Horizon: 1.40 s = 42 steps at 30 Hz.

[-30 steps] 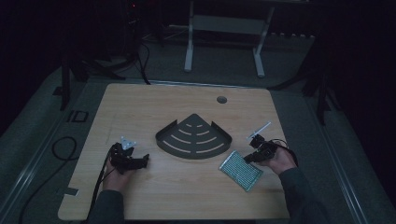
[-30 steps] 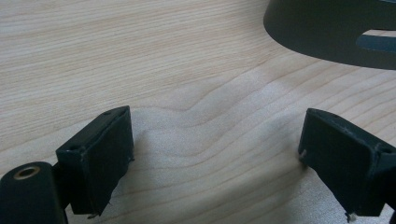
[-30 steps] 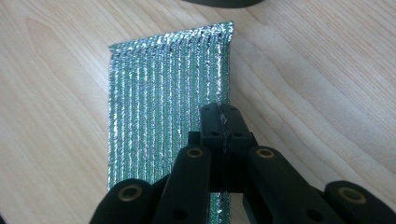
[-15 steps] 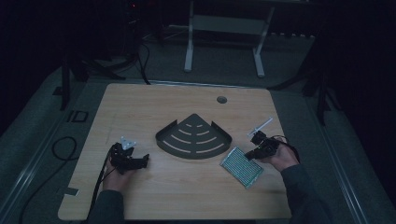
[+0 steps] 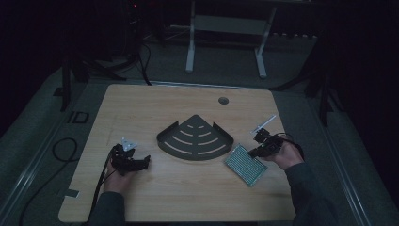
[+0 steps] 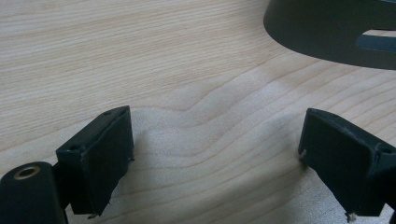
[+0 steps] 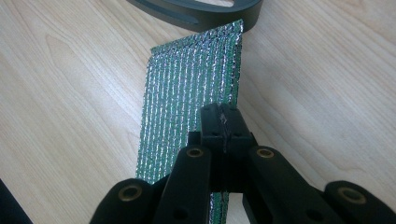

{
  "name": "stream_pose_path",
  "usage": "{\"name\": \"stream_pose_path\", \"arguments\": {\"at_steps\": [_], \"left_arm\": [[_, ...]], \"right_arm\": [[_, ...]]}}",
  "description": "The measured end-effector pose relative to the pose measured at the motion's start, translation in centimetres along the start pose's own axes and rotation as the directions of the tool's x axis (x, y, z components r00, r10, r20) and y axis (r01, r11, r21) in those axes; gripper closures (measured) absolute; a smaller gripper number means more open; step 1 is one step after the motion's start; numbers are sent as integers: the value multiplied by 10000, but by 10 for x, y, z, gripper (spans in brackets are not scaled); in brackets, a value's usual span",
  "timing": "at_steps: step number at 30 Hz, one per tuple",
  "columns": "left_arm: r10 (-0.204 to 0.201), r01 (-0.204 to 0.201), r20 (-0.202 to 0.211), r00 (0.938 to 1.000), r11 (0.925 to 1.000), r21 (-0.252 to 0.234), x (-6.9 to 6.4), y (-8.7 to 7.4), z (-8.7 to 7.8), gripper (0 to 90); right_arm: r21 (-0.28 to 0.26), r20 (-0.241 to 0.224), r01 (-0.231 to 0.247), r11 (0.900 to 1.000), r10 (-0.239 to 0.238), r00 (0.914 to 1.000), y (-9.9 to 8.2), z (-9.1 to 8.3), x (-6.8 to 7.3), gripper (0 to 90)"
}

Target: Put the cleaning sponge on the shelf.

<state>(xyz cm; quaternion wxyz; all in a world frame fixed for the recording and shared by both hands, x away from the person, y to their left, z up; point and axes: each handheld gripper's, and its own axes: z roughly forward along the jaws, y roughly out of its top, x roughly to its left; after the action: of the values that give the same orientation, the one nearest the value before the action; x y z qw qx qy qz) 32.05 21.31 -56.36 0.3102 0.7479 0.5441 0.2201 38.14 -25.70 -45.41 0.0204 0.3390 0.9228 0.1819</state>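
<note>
On the table (image 5: pixel 188 197), a green mesh sheet (image 7: pixel 191 98) is clamped by the right hand-held gripper (image 7: pixel 223 122); the left hand-held gripper (image 6: pixel 215 163) is held apart.

No readable text, label, brand, number or sign can be made out on anything shown.
</note>
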Motion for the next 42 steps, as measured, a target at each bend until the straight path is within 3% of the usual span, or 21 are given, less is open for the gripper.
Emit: {"name": "stream_pose_path", "arguments": {"at_steps": [19, 42], "left_arm": [[6, -6, -5, 10000, 10000, 5, 0, 0, 0, 105], [-2, 2, -6, 10000, 10000, -9, 0, 0, 0, 105]], "right_arm": [[-86, 252, 154, 9998, -152, 9996, 12, -20, 0, 898], [-279, 443, 360, 9990, -347, 9984, 31, -32, 3, 898]]}}
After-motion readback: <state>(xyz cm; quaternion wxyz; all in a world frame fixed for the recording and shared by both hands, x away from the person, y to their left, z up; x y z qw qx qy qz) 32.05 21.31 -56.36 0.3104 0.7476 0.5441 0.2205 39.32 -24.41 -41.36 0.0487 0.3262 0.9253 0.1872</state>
